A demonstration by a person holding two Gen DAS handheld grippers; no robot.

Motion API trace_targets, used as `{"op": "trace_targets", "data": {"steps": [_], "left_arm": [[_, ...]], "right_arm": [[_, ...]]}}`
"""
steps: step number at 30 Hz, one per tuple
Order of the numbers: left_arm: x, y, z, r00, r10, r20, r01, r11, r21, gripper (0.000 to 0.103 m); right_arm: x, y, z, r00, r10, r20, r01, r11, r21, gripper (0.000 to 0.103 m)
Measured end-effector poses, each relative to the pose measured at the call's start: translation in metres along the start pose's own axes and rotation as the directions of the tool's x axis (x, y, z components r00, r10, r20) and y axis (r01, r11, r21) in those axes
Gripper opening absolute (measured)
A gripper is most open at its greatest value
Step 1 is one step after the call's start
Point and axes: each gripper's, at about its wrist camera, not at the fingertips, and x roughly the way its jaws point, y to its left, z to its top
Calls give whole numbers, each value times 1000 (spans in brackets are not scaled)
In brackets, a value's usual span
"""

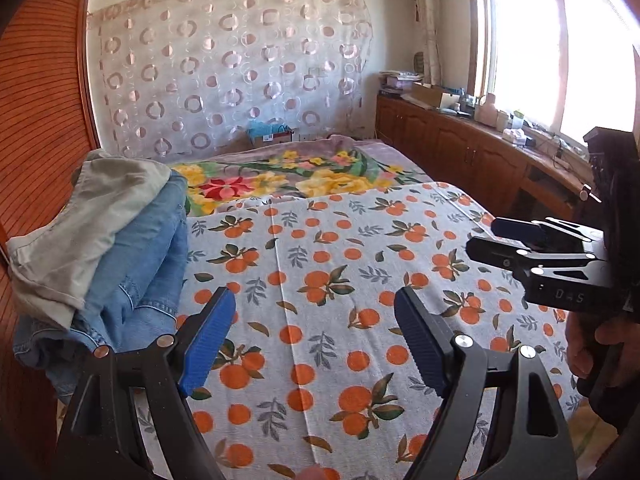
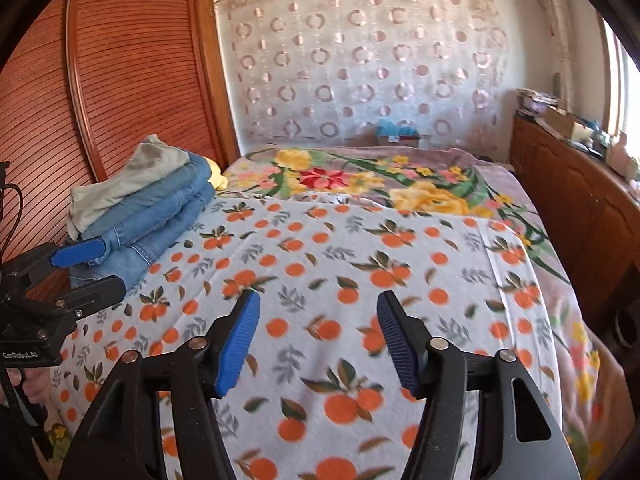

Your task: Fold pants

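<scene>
A stack of folded pants lies at the bed's left edge: blue jeans (image 1: 144, 256) (image 2: 160, 216) with a grey-green pair (image 1: 80, 216) (image 2: 132, 184) on top. My left gripper (image 1: 316, 304) is open and empty above the orange-print sheet (image 1: 320, 280), just right of the stack; it also shows in the right wrist view (image 2: 108, 264), close to the jeans. My right gripper (image 2: 318, 304) is open and empty over the middle of the sheet (image 2: 340, 248); it shows in the left wrist view (image 1: 482, 234) at the right.
A floral blanket (image 1: 304, 172) (image 2: 360, 176) covers the far half of the bed. A slatted wooden wardrobe (image 1: 40, 120) (image 2: 120, 80) stands at the left. A wooden cabinet (image 1: 460, 148) (image 2: 580, 208) with clutter runs along the right under a window. A patterned curtain (image 2: 360, 68) hangs behind.
</scene>
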Motion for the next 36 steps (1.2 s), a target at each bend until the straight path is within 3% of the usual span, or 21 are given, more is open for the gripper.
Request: {"op": "trace_targets", "data": {"steps": [11, 22, 36], "left_arm": [[-35, -18, -19, 999, -33, 19, 34, 999, -42, 82], [-102, -13, -30, 998, 33, 47, -32, 999, -30, 82], [-135, -13, -36, 993, 55, 108, -50, 998, -49, 82]], "right_arm": [[-56, 24, -27, 998, -58, 7, 58, 997, 44, 67], [-124, 49, -55, 998, -47, 40, 45, 998, 52, 67], [-147, 64, -51, 993, -45, 111, 42, 999, 28, 67]]}}
